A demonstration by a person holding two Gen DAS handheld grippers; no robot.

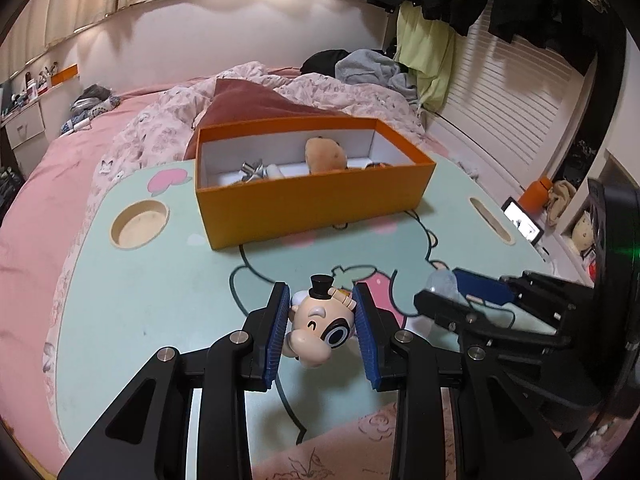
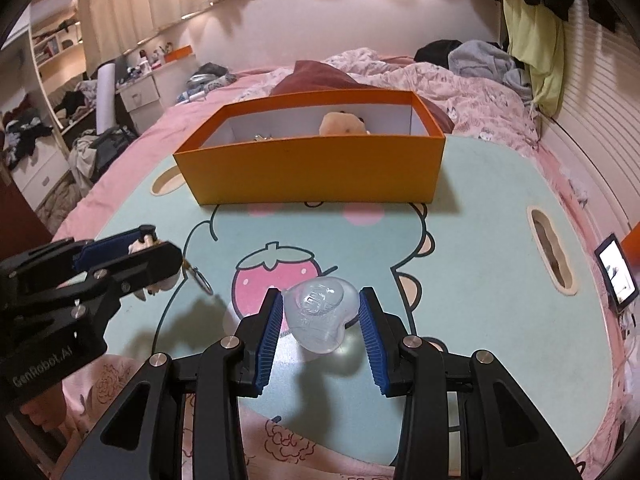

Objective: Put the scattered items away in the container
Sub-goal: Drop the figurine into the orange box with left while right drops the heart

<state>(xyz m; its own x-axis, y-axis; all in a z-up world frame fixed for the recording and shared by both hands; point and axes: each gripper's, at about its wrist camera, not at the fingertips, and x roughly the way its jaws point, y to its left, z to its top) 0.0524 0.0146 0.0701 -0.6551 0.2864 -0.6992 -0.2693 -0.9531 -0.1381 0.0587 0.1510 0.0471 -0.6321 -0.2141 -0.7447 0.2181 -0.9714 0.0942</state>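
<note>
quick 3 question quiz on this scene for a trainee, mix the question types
1. True or false: the left claw holds a clear plastic case.
2. What does the right claw hold? A) a spoon B) a clear heart-shaped case C) nothing
3. Fill in: the orange box stands on the ___ lap table.

Key:
1. False, it grips a top-hatted figurine.
2. B
3. Mint-green

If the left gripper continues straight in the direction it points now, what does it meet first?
Probably the near wall of the orange box, across bare tabletop. The left gripper holds a figurine; depth is uncertain.
</note>
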